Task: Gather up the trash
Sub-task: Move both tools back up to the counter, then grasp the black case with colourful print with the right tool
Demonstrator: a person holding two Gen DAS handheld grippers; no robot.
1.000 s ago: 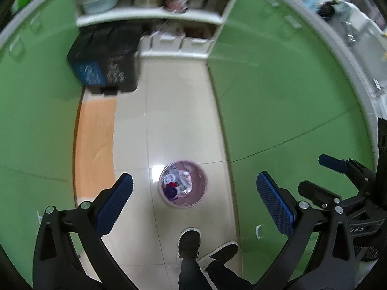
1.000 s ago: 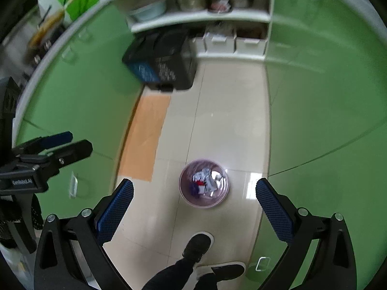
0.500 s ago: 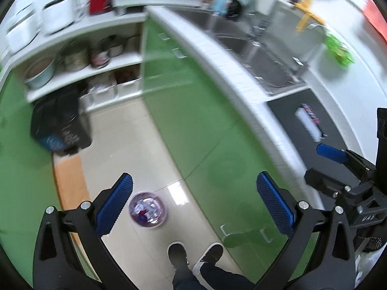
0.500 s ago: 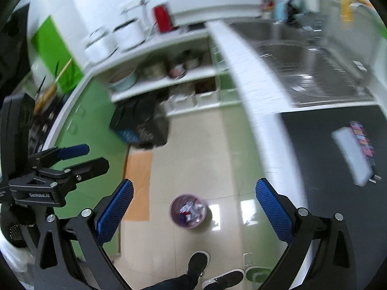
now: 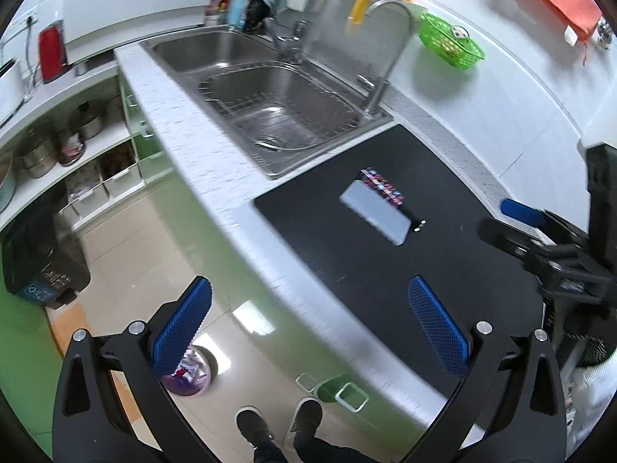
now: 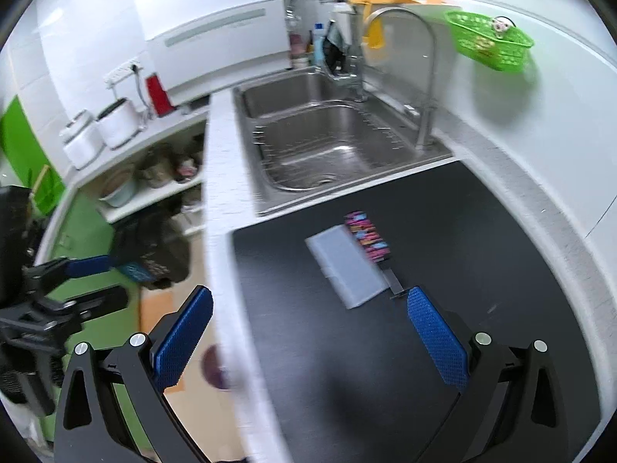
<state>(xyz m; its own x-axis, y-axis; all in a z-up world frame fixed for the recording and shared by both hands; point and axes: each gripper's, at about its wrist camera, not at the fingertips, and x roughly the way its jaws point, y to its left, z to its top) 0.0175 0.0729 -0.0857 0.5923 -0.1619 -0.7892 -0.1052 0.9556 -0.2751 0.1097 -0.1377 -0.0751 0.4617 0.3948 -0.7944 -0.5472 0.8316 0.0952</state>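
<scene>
A small pink trash bin (image 5: 189, 376) with scraps in it stands on the floor, partly behind my left finger; it shows as a blur in the right wrist view (image 6: 212, 360). On the black counter mat (image 5: 347, 270) lie a flat white-grey box (image 5: 376, 212) and a colourful strip (image 5: 381, 187) beside it; both also show in the right wrist view, the box (image 6: 347, 266) and the strip (image 6: 366, 237). My left gripper (image 5: 308, 326) is open and empty over the counter edge. My right gripper (image 6: 310, 335) is open and empty above the mat.
A steel double sink (image 5: 277, 104) with a tall tap (image 5: 385, 58) lies beyond the mat. A green basket (image 5: 451, 40) hangs on the wall. A black bin (image 5: 38, 266) stands on the floor by shelves of pots (image 5: 58, 142). The person's shoes (image 5: 277, 424) are below.
Both grippers have swung up from looking down at the floor bin to looking over the counter, sink and mat. Both stayed open.
</scene>
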